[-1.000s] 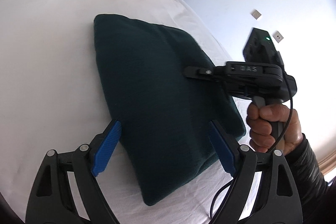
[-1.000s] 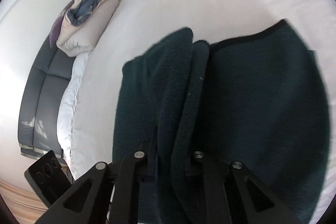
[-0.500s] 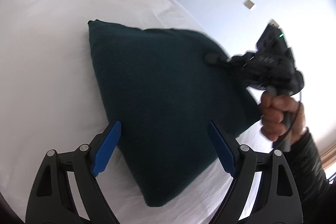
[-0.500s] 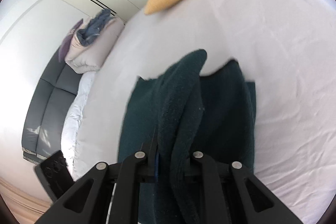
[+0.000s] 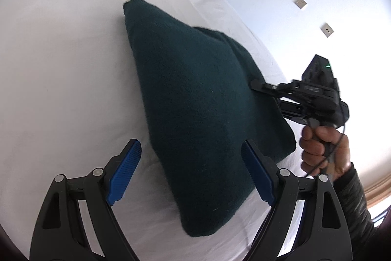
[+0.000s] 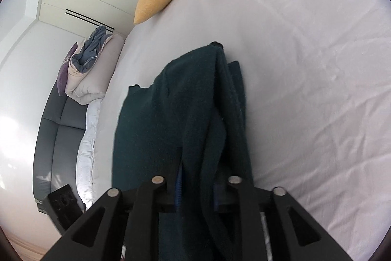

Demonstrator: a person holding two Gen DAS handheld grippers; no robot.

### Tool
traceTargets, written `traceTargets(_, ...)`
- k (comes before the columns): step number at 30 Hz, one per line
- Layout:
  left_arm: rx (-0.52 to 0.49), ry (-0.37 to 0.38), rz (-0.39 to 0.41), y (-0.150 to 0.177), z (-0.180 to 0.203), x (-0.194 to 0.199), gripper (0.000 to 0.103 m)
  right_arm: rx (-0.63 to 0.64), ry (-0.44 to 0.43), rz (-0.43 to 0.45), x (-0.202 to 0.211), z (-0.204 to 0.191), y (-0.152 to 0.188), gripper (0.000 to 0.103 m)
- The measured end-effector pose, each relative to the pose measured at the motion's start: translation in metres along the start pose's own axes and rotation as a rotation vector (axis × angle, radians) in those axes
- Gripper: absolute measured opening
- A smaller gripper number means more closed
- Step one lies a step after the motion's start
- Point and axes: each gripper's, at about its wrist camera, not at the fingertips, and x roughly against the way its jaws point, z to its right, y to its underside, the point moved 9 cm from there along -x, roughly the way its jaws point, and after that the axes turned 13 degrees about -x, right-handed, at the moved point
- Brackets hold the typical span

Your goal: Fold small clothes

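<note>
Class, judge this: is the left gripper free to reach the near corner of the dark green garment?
Probably yes: the left gripper stands open just above the dark green garment, with nothing between; the right gripper works the far edge.

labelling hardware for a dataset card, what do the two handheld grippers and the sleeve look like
Both grippers, left gripper and right gripper, are black plastic linkage frames with silver pivot pins; the fingers carry ribbed blue pads. The right has a black cable and a green light. The sleeve is dark grey.

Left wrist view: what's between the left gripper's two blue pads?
The near end of the folded dark green garment and some white bedsheet; the left gripper stands open, with neither pad touching the cloth.
</note>
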Motion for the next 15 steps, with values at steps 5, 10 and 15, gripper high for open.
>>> traceTargets(5, 0.004, 0.016, -0.044, 0.009, 0.004, -0.018, 0.084, 0.063, 0.025, -0.065, 0.007, 0.002, 0.028, 0.042)
traceTargets(10, -0.014, 0.032, -0.064, 0.013, 0.017, -0.027, 0.084, 0.089, 0.075, -0.032, 0.017, 0.008, 0.024, 0.014)
traceTargets(15, -0.028, 0.034, -0.052, 0.011, 0.026, -0.024, 0.084, 0.116, 0.088, -0.002, 0.031, 0.003, 0.014, 0.014)
